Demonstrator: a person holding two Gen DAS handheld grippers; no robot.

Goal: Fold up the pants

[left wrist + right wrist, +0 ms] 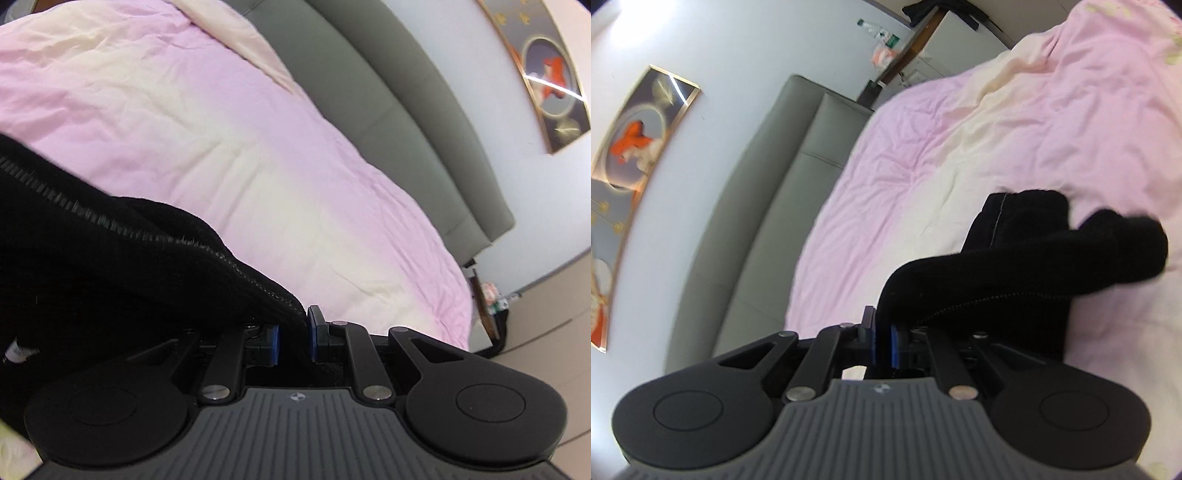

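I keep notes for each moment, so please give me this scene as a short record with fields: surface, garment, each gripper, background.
surface: bed cover, pink and cream, wrinkled
garment: black pants, partly lifted off the cover
left gripper: shut on the pants' edge
right gripper: shut on the pants
background: grey headboard, framed picture on the wall

left matte black two-finger gripper [293, 338] with blue pads, ribbed grey plate with a small round emblem, two round black discs at its sides, silver screws on black link arms, right matte black two-finger gripper [882, 341] of the same build
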